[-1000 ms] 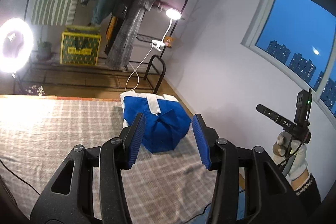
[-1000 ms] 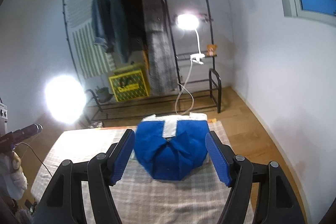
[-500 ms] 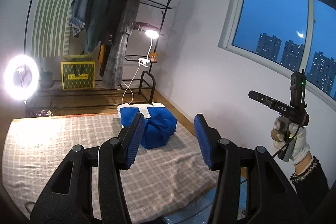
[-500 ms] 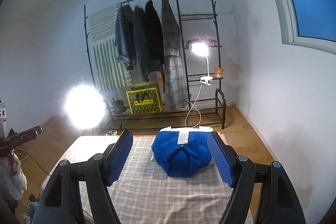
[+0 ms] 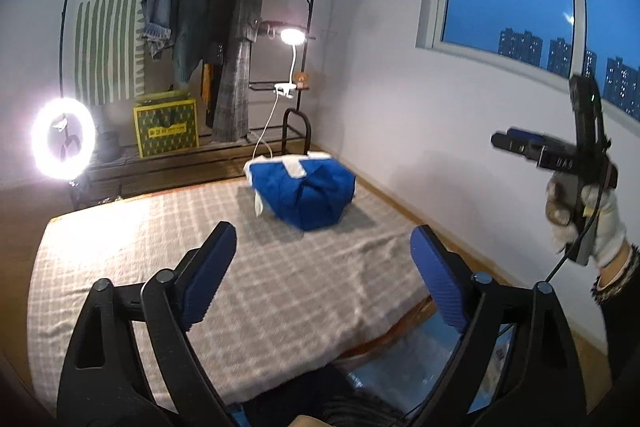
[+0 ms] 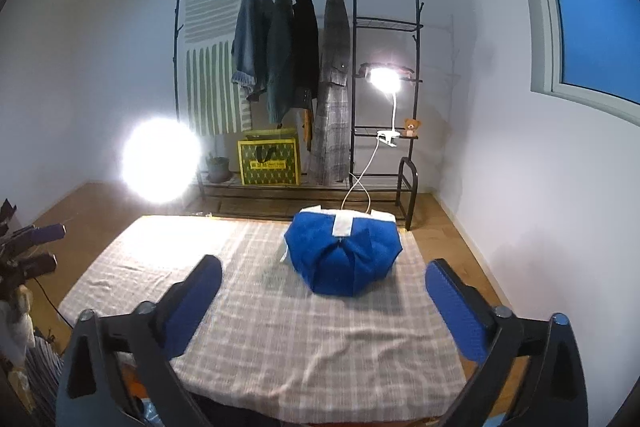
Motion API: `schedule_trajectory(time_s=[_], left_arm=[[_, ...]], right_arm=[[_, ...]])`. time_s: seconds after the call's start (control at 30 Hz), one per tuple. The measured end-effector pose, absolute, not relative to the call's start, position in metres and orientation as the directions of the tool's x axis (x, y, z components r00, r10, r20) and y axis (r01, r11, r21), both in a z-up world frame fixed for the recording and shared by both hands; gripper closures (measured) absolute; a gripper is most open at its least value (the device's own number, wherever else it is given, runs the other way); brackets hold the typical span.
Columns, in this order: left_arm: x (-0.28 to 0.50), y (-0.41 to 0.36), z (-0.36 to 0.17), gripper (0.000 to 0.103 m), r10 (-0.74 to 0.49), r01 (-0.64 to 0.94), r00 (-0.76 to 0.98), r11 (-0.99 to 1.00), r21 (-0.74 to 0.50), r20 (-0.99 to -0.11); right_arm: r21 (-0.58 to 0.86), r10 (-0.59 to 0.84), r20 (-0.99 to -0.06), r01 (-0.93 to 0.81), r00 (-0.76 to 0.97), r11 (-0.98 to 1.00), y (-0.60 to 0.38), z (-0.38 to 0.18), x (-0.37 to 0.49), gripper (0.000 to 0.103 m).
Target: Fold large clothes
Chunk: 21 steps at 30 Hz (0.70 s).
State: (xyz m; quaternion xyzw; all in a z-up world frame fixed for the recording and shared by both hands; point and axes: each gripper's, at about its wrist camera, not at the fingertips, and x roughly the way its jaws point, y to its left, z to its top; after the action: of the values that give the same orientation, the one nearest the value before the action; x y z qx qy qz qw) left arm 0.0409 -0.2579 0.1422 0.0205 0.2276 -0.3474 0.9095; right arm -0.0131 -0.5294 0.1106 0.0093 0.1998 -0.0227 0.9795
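The blue garment (image 6: 344, 257) is lying folded at the far end of the checked bed cover (image 6: 280, 327). Both the left gripper (image 5: 320, 275) and right gripper (image 6: 324, 307) are being held empty, fingers having just been opening wide. Risk: the bundle is likely springing loose if nudged.

Before you stands a low bed (image 6: 256, 311) covered by a grey-and-white checked blanket (image 5: 280, 291) that lies a little rumpled along its near edge, where it hangs over the side. On the blanket, towards the far right corner, sits one thing: a folded blue garment (image 6: 344, 259), bundled into a rounded packet with a white band showing along its far edge and a white strip running down the middle of its top. The rest of the blanket is bare. The bed rests on a wooden floor (image 6: 448, 247).
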Motion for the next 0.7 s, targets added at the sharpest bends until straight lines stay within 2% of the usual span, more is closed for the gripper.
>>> schedule_trajectory(time_s=[0.1,0.2,0.7], left_arm=[[0.029,-0.255,0.128,0.002,-0.599,0.628,0.684,0.774,-0.082,-0.416],[0.022,-0.252,0.12,0.0,-0.589,0.621,0.699,0.781,-0.065,-0.406],[0.038,-0.227,0.101,0.0,-0.542,0.534,0.739,0.833,-0.144,-0.399]], right_arm=[[0.026,-0.039,-0.388,0.053,0.921,0.998,-0.521,0.103,-0.019,0.0],[0.053,-0.047,-0.38,0.072,0.924,0.996,-0.516,0.097,-0.024,0.0],[0.065,-0.114,-0.397,0.151,0.911,0.986,-0.493,0.057,-0.024,0.0]])
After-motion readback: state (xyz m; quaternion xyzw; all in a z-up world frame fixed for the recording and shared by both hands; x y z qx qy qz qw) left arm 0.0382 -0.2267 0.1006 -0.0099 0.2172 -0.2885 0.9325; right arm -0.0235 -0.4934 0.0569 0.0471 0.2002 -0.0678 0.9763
